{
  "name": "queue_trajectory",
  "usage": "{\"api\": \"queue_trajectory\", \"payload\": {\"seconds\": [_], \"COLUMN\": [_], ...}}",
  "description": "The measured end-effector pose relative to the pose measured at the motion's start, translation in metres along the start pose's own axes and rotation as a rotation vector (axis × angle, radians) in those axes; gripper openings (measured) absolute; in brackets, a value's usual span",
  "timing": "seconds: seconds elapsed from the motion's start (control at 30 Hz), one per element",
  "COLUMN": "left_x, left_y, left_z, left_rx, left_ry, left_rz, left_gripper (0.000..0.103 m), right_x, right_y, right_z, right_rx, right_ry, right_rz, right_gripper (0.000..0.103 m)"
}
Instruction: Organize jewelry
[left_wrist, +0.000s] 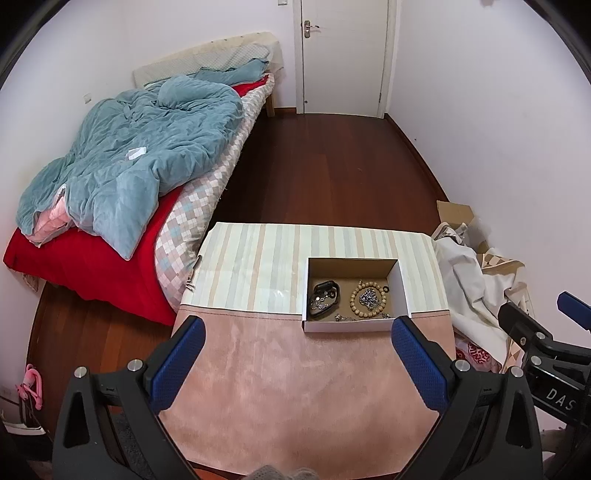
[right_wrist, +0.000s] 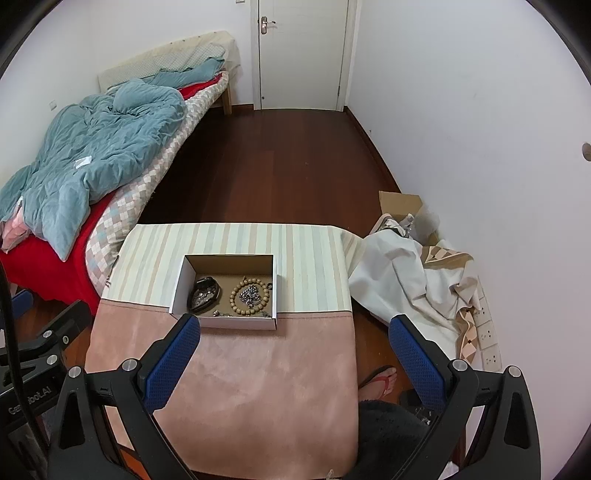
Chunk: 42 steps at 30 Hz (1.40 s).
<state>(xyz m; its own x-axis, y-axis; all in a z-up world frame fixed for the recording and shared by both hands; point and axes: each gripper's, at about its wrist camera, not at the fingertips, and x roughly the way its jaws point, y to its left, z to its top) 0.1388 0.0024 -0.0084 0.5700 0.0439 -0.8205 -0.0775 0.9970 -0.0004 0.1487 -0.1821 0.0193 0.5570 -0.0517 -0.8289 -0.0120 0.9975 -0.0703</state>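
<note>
A white cardboard box (left_wrist: 355, 326) (right_wrist: 225, 322) sits on the cloth-covered table (left_wrist: 288, 387) (right_wrist: 258, 387). Inside lie a wooden bead bracelet (left_wrist: 354, 298) (right_wrist: 236, 295) around a silver chain (left_wrist: 369, 298) (right_wrist: 251, 294), a black band (left_wrist: 325, 300) (right_wrist: 204, 293) with small silver pieces, and more chain at the front wall. My left gripper (left_wrist: 297, 328) is open and empty, held above the pink cloth near the box's front. My right gripper (right_wrist: 293, 326) is open and empty, to the right of the box front. The right gripper also shows in the left wrist view (left_wrist: 546, 332).
A bed (left_wrist: 122, 206) (right_wrist: 74, 192) with a teal duvet stands to the left. Crumpled white cloth (left_wrist: 476, 291) (right_wrist: 402, 280) and a cardboard box (right_wrist: 402, 206) lie on the floor to the right. A foot in a sandal (right_wrist: 380, 380) is beside the table. A closed door (left_wrist: 343, 55) is at the back.
</note>
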Motion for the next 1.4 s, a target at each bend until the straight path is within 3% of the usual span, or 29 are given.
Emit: {"api": "queue_trajectory", "payload": {"seconds": [1.4], "left_x": [-0.0008], "left_y": [0.0007], "left_z": [0.0], "left_rx": [0.004], "left_ry": [-0.006], "left_rz": [0.006], "left_gripper": [0.103], "right_x": [-0.0025], "right_y": [0.0025], "right_z": [-0.0055], "right_rx": [-0.002], "right_ry": [0.001], "right_rz": [0.001], "right_gripper": [0.103]}}
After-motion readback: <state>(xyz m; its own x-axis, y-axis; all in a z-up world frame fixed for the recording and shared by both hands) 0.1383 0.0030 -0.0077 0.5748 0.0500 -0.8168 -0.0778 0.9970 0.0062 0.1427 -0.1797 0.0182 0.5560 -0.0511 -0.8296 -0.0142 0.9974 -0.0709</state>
